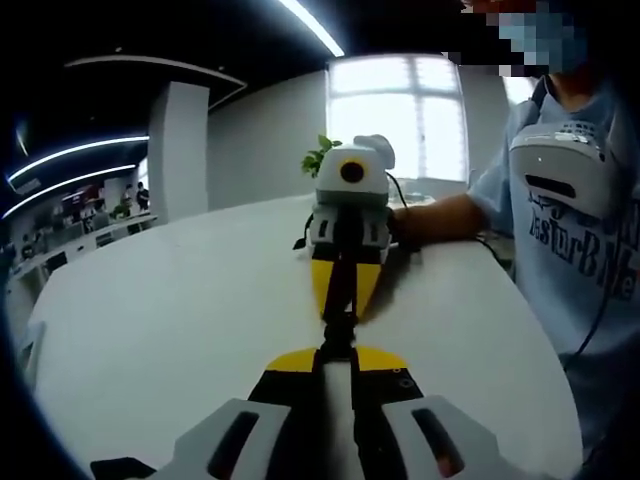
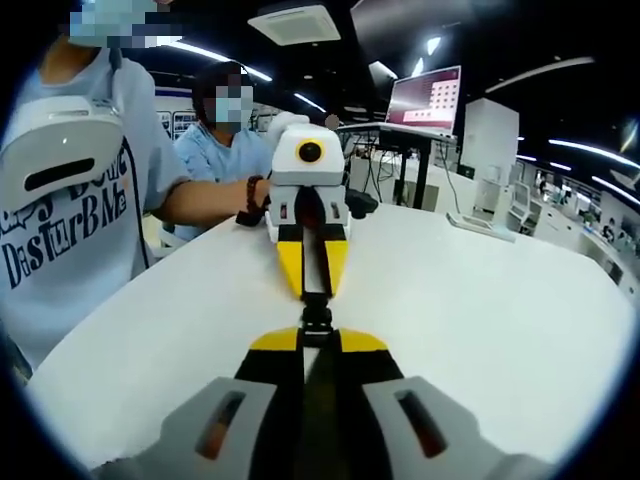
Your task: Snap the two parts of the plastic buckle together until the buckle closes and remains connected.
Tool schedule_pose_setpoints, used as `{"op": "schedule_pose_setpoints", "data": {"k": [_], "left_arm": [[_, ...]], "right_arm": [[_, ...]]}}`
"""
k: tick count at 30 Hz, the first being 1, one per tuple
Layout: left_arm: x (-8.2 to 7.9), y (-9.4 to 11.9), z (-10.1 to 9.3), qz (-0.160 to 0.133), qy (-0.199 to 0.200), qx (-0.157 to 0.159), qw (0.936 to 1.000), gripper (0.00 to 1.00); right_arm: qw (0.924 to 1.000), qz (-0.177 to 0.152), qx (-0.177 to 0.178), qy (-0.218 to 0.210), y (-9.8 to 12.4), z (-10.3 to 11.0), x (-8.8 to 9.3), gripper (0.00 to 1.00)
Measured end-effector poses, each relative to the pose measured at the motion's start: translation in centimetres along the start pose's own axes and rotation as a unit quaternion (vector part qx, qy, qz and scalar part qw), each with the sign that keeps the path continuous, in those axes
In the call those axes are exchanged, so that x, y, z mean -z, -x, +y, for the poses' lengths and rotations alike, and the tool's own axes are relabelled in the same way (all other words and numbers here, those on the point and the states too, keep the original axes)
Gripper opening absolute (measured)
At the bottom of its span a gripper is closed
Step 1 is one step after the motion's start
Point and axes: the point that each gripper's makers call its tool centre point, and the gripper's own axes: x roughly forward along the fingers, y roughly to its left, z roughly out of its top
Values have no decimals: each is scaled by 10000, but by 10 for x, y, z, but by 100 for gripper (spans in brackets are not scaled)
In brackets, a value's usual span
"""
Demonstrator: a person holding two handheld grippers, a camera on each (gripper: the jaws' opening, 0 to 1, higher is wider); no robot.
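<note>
We are holding the two tools nose to nose above the white counter (image 1: 150, 330). In the left gripper view, the left tool (image 1: 338, 352) is rising from 6 o'clock with its yellow-tipped jaws drawn narrow on one end of the black plastic buckle (image 1: 338, 330), which is sitting just past the jaw tips near the middle of the view. The right tool (image 1: 345, 300) is coming toward it from 12 o'clock, its jaws also pinched narrow on the far end of the buckle.

In the right gripper view, the right tool (image 2: 312, 338) is closing narrowly on the buckle (image 2: 317, 318) at the middle, and the left tool (image 2: 313, 285) is meeting it from 12 o'clock. We cannot tell whether the two halves are fully locked. A person in a light blue shirt (image 2: 60, 220) is standing at 9 o'clock there.
</note>
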Motion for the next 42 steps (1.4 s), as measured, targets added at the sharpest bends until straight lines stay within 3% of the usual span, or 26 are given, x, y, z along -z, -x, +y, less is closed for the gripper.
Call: {"op": "schedule_pose_setpoints", "data": {"k": [13,17,28,42], "left_arm": [[-1,0,-1,15,-15,-20,10000,8],[-1,-6,-1,16,-177,-24,9998,8],[5,-13,-3,9,23,15,10000,8],[1,-6,-4,-23,-11,43,10000,9]], "right_arm": [[10000,-8,-17,-7,-1,1,-2,9],[9997,-49,-27,255,-4,2,-6,9],[9999,-42,-62,105,-1,8,-6,10],[9999,-127,-105,28,-1,7,-6,11]]}}
